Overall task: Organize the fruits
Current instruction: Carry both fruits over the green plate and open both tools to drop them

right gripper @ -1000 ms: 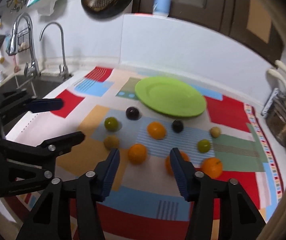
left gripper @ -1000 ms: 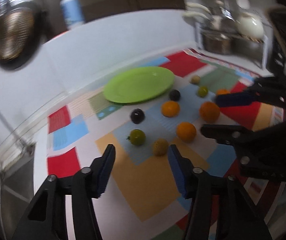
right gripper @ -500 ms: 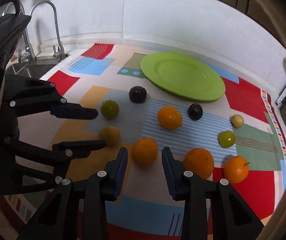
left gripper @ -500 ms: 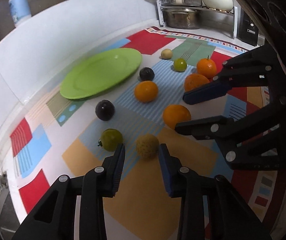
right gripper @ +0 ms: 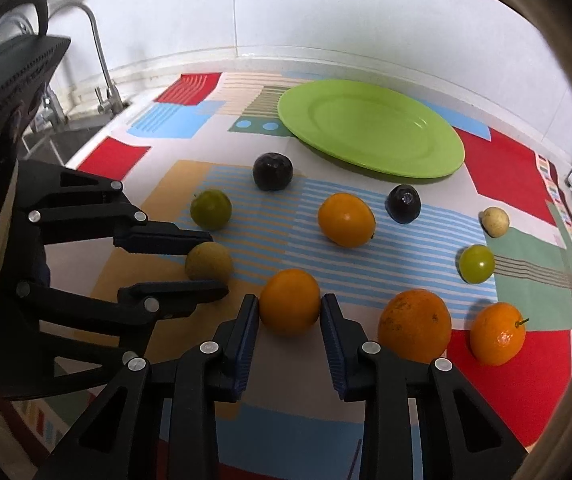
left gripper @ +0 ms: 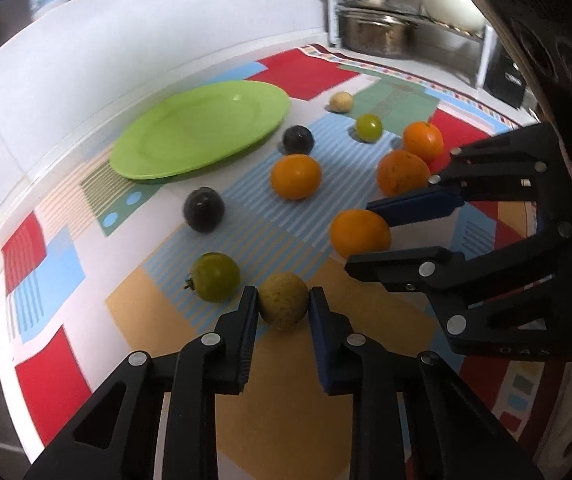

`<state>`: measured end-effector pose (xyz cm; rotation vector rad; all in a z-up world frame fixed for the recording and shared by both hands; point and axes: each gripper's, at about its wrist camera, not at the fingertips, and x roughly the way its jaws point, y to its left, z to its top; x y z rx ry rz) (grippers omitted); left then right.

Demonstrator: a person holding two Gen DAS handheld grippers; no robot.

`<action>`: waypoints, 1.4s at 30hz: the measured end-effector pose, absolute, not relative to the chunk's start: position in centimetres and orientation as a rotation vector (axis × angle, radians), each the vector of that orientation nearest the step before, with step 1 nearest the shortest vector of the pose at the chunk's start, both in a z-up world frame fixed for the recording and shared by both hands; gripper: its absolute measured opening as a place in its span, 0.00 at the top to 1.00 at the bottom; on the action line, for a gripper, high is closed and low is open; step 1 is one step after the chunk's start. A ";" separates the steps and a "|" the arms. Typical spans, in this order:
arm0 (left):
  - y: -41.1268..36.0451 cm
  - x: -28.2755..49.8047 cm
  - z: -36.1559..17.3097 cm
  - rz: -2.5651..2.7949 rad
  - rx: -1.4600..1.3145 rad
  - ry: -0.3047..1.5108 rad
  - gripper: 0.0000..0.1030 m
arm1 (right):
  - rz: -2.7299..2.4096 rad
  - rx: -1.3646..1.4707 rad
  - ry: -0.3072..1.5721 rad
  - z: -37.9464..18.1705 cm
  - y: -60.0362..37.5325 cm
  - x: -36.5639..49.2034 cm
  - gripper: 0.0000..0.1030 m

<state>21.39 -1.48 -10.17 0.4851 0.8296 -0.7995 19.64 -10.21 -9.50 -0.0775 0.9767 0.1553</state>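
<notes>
Left gripper (left gripper: 283,306): I've just closed its jaws on the yellow fruit (left gripper: 284,300); pads touch both sides, fruit on the mat (left gripper: 382,332).
Right gripper (right gripper: 290,314): jaws have been closing too, now pinching the orange (right gripper: 290,300) beside it.
Change: a second ago both hung open above the fruit; now both are down and clamped.
Plate (right gripper: 370,128): empty, beyond the scattered fruit.
Meaning: I judge both picks are secured; lifting to the plate comes next.
</notes>
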 end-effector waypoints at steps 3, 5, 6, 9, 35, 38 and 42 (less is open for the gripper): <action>-1.4 21.2 -9.2 -0.753 0.461 0.828 0.75 | 0.157 -0.062 0.959 -8.9 -10.6 19.3 0.69; -1.3 21.1 -8.3 -0.719 0.422 0.826 0.75 | 0.162 -0.046 0.941 -8.3 -10.9 19.1 0.69; -1.3 21.2 -7.9 -0.707 0.402 0.826 0.75 | 0.165 -0.044 0.934 -8.0 -11.0 19.1 0.69; -1.6 21.4 -6.9 -0.667 0.367 0.818 0.75 | 0.172 -0.041 0.906 -6.9 -11.6 19.2 0.69; -7.8 36.9 -4.9 -0.518 0.203 0.939 0.75 | 0.250 -0.057 1.055 -3.5 -19.1 35.5 0.69; -8.2 38.6 -6.1 -0.520 0.192 0.994 0.75 | 0.240 -0.065 1.098 -4.6 -19.2 36.9 0.69; -8.6 39.4 -7.0 -0.520 0.211 1.004 0.75 | 0.232 -0.095 1.126 -5.8 -19.5 38.3 0.69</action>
